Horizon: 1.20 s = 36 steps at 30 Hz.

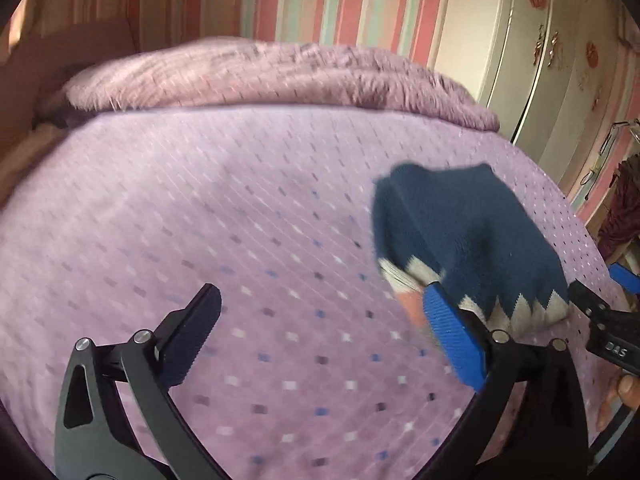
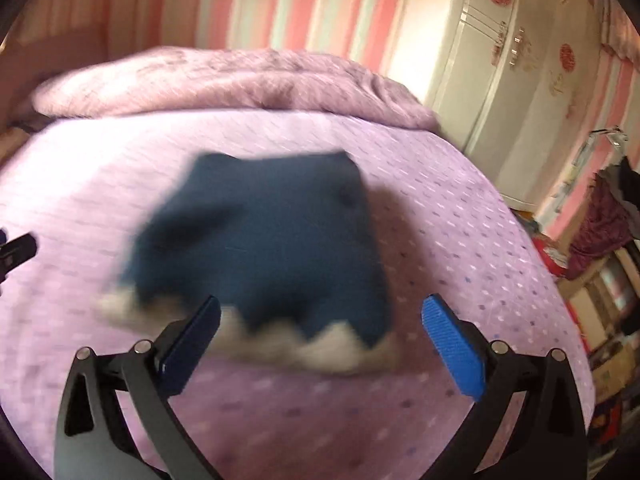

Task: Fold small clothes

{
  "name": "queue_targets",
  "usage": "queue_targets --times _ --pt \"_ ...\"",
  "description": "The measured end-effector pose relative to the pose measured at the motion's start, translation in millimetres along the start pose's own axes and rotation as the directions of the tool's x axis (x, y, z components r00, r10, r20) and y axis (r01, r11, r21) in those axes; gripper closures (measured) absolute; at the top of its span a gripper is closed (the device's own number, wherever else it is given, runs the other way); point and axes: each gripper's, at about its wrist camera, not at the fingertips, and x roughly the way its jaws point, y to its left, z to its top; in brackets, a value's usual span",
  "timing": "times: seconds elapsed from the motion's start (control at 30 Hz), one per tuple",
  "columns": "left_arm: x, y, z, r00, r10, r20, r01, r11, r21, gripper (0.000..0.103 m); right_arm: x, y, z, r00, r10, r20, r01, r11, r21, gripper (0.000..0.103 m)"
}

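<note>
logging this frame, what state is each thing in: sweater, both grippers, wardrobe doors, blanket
navy sweater: lying on the bedspread, partly folded, held by neither gripper
left gripper: open, empty
right gripper: open, empty, over the sweater's hem
wardrobe: doors shut
fuzzy blanket: bunched along the far edge

Pink-striped wall (image 1: 304, 0) at the far side; white wardrobe (image 2: 500, 80) at right; lilac bed (image 1: 200, 220) with a folded blanket (image 1: 260, 76).
</note>
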Motion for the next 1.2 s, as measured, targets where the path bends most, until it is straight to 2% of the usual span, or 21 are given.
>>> queue_targets --times 0.07,0.23,0.37,0.43,0.53,0.73,0.87,0.97,1.2 --pt "-34 27 7 0.998 0.021 0.058 -0.024 0.999 0.046 0.003 -29 23 3 0.999 0.046 0.013 -0.047 0.999 0.003 0.002" --pt "-98 102 21 0.990 0.097 0.098 -0.106 0.991 0.082 0.003 -89 82 7 0.986 0.164 0.043 -0.165 0.985 0.039 0.002" --pt "-137 152 25 0.979 0.167 0.119 -0.180 0.979 0.099 0.003 -125 125 8 0.985 0.166 0.053 -0.167 0.986 0.020 0.002" --pt "-151 169 22 0.981 0.162 0.110 -0.173 0.979 0.104 0.003 -142 145 6 0.985 0.166 0.050 -0.166 0.986 -0.004 0.002" --pt "-170 193 9 0.991 0.101 0.084 -0.107 0.991 0.078 0.003 -163 164 6 0.983 0.174 0.055 -0.173 0.985 -0.027 0.002" --pt "-204 210 -20 0.989 0.108 0.101 -0.114 0.992 0.052 0.003 -208 182 13 0.977 0.188 0.097 -0.186 0.982 -0.022 0.002" --pt "-222 215 -32 0.977 0.168 0.129 -0.179 0.980 0.086 0.003 -228 192 13 0.975 0.192 0.110 -0.189 0.981 -0.030 0.002" --pt "-230 219 -35 0.973 0.184 0.140 -0.195 0.979 0.067 0.003 -232 198 13 0.981 0.166 0.099 -0.163 0.986 -0.034 0.002" --pt "-236 222 -37 0.973 0.175 0.147 -0.183 0.983 0.037 0.003 -237 205 6 0.977 0.187 0.102 -0.186 0.982 -0.018 0.002"
